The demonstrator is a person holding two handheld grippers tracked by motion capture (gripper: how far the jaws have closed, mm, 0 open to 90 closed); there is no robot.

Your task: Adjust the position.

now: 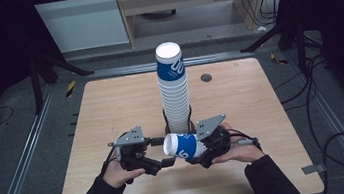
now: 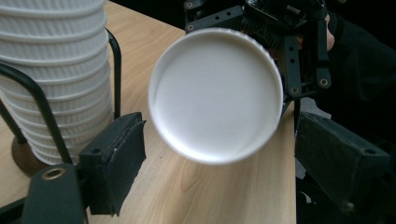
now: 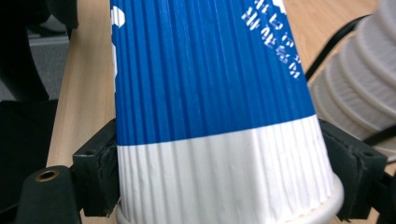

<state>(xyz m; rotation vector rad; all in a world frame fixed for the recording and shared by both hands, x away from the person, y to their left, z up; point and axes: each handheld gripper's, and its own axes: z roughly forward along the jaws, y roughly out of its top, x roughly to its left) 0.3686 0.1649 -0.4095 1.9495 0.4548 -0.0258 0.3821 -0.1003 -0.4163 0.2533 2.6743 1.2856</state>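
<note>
A blue and white ribbed paper cup (image 1: pixel 184 146) lies on its side in the air above the wooden table (image 1: pixel 111 110), near its front edge. My right gripper (image 3: pixel 226 177) is shut on it, the pads pressing the white band near its rim (image 3: pixel 224 182). The cup's white bottom (image 2: pixel 215 95) faces my left gripper (image 2: pixel 224 156), whose jaws stand wide on either side without touching it. In the high view the left gripper (image 1: pixel 163 152) sits just left of the cup and the right gripper (image 1: pixel 201 149) just right of it.
A tall stack of upside-down cups (image 1: pixel 174 91) stands in a black wire holder (image 1: pixel 167 123) at the table's middle, right behind both grippers. A small dark disc (image 1: pixel 206 78) lies farther back. Metal rails and cables run along the floor around the table.
</note>
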